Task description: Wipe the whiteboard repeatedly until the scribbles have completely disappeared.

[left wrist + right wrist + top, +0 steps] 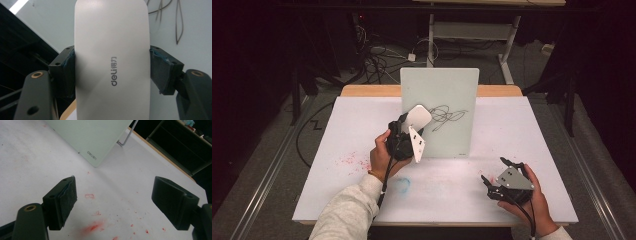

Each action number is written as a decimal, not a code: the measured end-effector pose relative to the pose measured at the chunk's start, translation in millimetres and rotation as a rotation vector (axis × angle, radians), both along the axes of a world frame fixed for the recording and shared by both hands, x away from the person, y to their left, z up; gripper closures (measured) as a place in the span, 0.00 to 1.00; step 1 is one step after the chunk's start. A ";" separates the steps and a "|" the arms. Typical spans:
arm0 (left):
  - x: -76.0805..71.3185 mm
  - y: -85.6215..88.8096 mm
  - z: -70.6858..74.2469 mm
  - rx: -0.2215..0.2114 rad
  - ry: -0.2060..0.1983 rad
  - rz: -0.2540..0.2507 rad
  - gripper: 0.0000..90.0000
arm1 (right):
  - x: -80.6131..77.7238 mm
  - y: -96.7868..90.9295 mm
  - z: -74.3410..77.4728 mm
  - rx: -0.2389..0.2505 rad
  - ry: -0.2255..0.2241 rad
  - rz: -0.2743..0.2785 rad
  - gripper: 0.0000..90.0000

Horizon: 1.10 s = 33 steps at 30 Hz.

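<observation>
A pale green whiteboard [447, 95] stands propped upright at the back middle of the white table [522, 130], with a black scribble [447, 116] on its face. My left gripper [410, 126] is shut on a white eraser [418, 117] and holds it up against the board, just left of the scribble. In the left gripper view both pads clamp the sides of the eraser [112, 37], which is marked "deli", and scribble lines [178, 22] show at the upper right. My right gripper [493, 169] rests open low at the front right, nothing between its jaws [115, 195].
Red smudges [352, 161] and a faint blue smear [403, 184] mark the tabletop. More red stains [93, 227] lie under the right gripper. A wire stand [126, 137] props the board [92, 137] from behind. Cables and table legs lie on the floor beyond.
</observation>
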State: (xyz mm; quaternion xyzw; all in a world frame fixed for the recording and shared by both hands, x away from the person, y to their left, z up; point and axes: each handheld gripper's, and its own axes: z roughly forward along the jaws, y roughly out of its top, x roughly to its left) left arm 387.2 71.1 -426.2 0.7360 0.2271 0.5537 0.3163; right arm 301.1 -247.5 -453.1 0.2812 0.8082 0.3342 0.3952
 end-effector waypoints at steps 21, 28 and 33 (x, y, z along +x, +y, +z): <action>-7.2 -18.9 -19.0 0.000 0.003 0.001 0.32 | -0.9 -0.8 2.5 0.006 -0.008 0.001 0.23; -4.5 -29.2 -17.9 -0.012 -0.003 -0.019 0.32 | -0.2 -0.1 1.4 0.006 -0.002 -0.002 0.23; -1.9 -41.5 -13.1 -0.020 0.005 -0.027 0.32 | -1.0 0.3 1.4 0.005 -0.001 -0.003 0.23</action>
